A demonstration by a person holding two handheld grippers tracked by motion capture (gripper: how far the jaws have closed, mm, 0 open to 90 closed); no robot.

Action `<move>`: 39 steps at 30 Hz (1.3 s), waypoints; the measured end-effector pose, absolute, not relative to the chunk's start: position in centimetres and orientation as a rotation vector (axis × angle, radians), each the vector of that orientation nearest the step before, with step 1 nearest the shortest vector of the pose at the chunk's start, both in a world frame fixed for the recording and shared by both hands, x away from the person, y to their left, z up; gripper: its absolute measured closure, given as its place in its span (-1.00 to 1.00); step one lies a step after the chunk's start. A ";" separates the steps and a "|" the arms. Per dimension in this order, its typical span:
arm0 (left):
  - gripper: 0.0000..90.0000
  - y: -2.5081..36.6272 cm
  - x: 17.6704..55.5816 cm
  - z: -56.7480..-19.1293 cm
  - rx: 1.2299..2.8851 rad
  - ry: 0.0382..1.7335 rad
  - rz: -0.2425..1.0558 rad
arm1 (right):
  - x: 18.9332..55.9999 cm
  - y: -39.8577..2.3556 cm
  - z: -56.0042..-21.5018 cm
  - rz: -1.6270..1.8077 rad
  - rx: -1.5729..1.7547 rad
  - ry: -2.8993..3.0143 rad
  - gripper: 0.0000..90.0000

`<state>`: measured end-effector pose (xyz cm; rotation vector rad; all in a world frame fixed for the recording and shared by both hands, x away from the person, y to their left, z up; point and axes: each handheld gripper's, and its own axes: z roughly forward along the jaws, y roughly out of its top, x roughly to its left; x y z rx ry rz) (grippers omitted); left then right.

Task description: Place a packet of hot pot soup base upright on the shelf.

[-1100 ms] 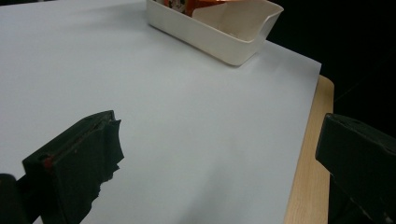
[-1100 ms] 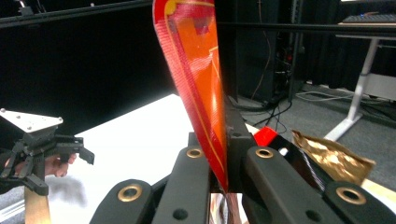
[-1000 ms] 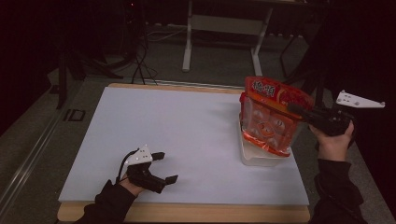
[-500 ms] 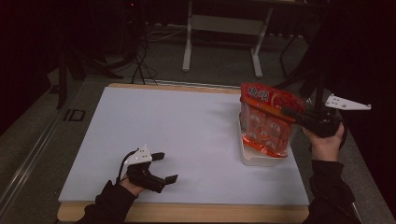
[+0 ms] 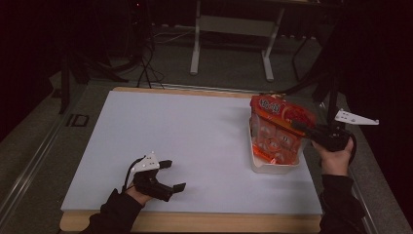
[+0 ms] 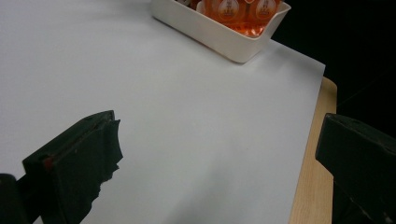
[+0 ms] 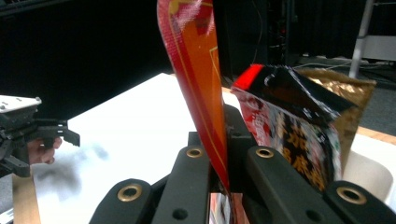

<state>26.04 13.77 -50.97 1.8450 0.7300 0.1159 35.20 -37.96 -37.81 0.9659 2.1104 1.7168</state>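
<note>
Right gripper point(image 5: 306, 129), jaws clamping the orange bag point(image 5: 277, 127), is hanging it upright over the white tray point(image 5: 272, 168), frame right; left gripper point(image 5: 165, 174) is idling wide.

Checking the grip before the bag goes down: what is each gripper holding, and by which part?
The right gripper pinches the orange snack bag by its top edge, over the white bin. The left gripper is open, holding nothing.

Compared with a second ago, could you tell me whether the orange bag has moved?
Yes: the orange bag has sunk further into the white bin.
</note>
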 end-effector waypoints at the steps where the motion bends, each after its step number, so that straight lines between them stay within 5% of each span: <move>1: -1.00 13.7 26.0 -51.0 1.848 0.728 0.115 | 35.2 -38.0 -38.0 1.720 0.973 2.116 1.00; 26: -1.00 13.8 26.1 -51.2 1.839 0.750 0.104 | 34.3 -41.1 -41.1 1.683 1.096 2.078 0.96; 29: -1.00 13.8 26.1 -51.1 1.841 0.746 0.105 | 34.3 -41.1 -40.8 1.717 1.094 2.065 0.73; 34: -1.00 13.8 26.1 -51.1 1.841 0.746 0.106 | 33.9 -40.6 -39.2 1.739 1.056 2.024 0.63; 39: -1.00 13.8 26.1 -51.1 1.840 0.746 0.107 | 33.2 -39.6 -36.1 1.737 0.992 1.956 0.16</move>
